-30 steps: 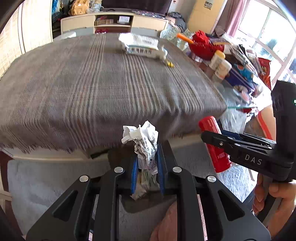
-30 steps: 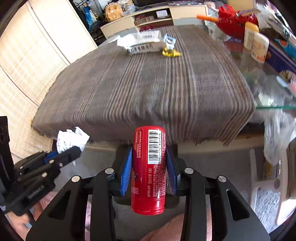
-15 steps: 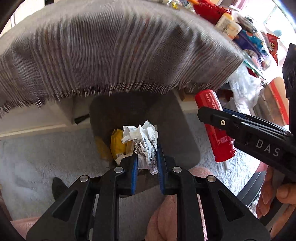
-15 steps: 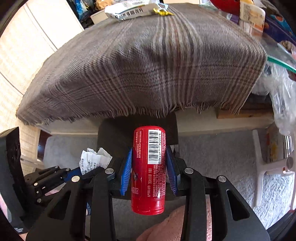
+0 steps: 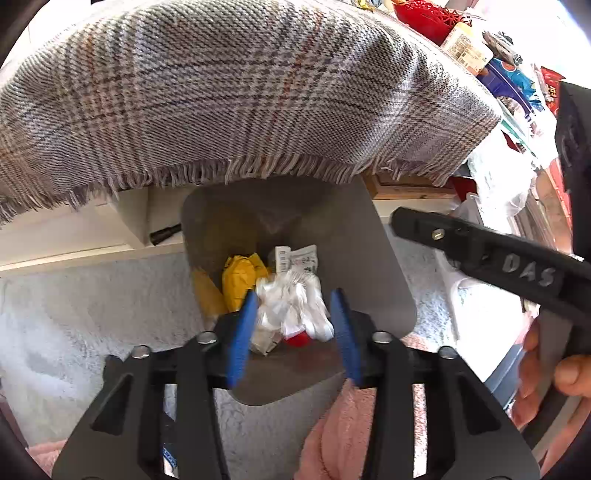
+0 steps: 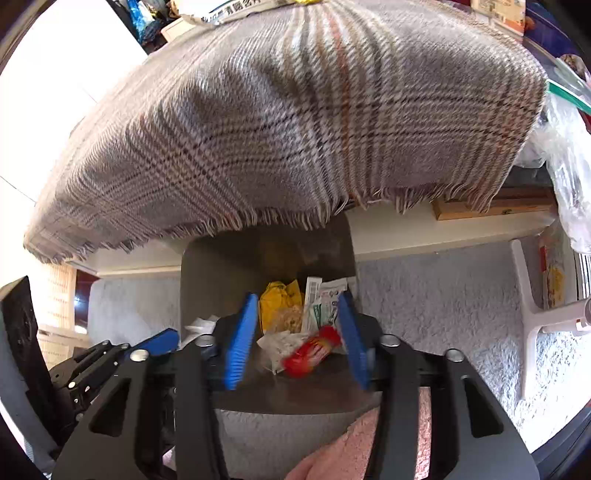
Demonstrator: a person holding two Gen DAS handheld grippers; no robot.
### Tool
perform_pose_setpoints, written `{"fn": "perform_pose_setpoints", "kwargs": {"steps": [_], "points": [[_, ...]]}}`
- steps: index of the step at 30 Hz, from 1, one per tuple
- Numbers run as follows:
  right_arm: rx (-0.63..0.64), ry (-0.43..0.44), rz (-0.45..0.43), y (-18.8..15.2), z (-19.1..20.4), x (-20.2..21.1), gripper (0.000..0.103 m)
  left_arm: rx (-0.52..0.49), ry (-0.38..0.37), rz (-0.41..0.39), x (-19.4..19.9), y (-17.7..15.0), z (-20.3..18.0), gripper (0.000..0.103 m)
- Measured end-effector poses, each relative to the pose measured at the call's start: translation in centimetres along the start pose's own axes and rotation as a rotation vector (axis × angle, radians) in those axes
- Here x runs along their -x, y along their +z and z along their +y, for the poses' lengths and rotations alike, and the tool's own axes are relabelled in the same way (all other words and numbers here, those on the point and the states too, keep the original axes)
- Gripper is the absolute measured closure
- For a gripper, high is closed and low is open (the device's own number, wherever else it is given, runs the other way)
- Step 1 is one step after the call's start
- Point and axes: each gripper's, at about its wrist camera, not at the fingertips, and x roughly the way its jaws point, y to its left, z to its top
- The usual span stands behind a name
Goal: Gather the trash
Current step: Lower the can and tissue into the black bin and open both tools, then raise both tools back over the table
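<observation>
A grey trash bin [image 5: 384, 280] [image 6: 192, 280] stands on the floor under the table edge. My left gripper [image 5: 293, 325] is open above it, and the crumpled white paper [image 5: 295, 306] drops blurred between its pads into the bin. My right gripper [image 6: 299, 341] is open too, and the red can [image 6: 312, 354] falls tilted into the bin; a bit of it shows in the left wrist view [image 5: 297, 338]. A yellow wrapper [image 5: 240, 277] [image 6: 277, 299] and white packets [image 6: 325, 299] lie in the bin.
A plaid grey cloth [image 5: 240, 92] [image 6: 295, 122] with a fringe hangs over the table edge just above the bin. A white packet [image 6: 229, 11] lies on the far table. Grey carpet [image 6: 443, 295] surrounds the bin. Cluttered goods [image 5: 509, 85] stand at the right.
Both grippers have moved down over the bin and opened. The crumpled paper has left the left gripper and the red can has left the right gripper; both drop into the bin.
</observation>
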Motion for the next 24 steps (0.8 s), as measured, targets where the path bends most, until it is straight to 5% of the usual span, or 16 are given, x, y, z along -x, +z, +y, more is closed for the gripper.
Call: {"fn": "perform_pose_setpoints", "kwargs": {"steps": [1, 5, 8, 14, 24], "points": [[-0.002, -0.004, -0.007, 0.0, -0.2, 0.4, 0.049, 0.004, 0.005, -0.003, 0.2, 0.0, 0.1, 0.052], [-0.023, -0.024, -0.028, 0.4, -1.2, 1.8, 0.021, 0.025, 0.024, -0.034, 1.6, 0.1, 0.7, 0.006], [-0.046, -0.02, -0.069, 1.1, -2.1, 3.8, 0.009, 0.04, 0.021, -0.022, 2.2, 0.7, 1.2, 0.008], [-0.041, -0.013, -0.172, 4.8, -2.8, 8.3, 0.007, 0.066, 0.029, -0.052, 5.8, 3.4, 1.9, 0.008], [0.034, -0.022, -0.259, 13.3, -1.6, 10.2, 0.007, 0.064, 0.08, -0.142, 10.7, 13.2, 3.3, 0.008]]}}
